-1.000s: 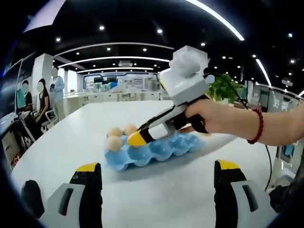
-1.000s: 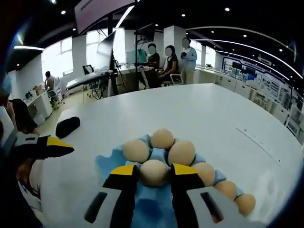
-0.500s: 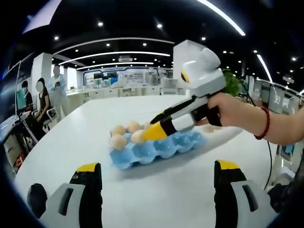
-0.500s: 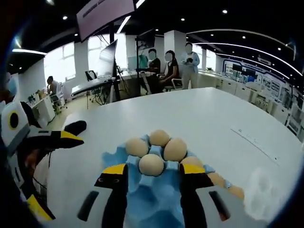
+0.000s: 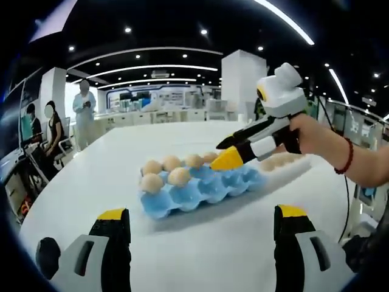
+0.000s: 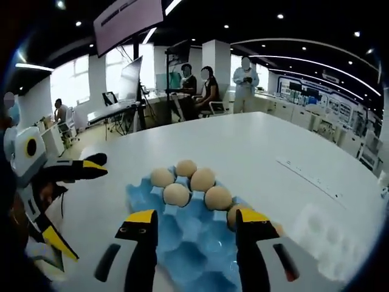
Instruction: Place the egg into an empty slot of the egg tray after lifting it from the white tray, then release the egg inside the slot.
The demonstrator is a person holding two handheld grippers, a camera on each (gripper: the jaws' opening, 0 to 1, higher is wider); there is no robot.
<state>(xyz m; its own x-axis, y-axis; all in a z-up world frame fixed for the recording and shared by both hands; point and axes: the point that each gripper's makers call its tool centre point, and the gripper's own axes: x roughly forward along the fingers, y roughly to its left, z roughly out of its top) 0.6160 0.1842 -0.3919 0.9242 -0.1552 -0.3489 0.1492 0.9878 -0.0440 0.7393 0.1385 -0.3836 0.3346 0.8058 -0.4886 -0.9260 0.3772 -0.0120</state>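
Right tongs (image 6: 196,226) spread, empty, above blue egg tray (image 6: 182,243); egg (image 6: 176,194) seated in slot. Left tongs (image 5: 200,220) spread, idle. Lift straight up, clear of neighbouring eggs.

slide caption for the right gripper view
Open right gripper above the blue egg tray, eggs seated in its slots.

white tray (image 6: 331,240) blurred, cut by edge | egg tray (image 6: 182,243) near end behind jaws

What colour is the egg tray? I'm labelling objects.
Light blue egg tray, clearest in the left gripper view.
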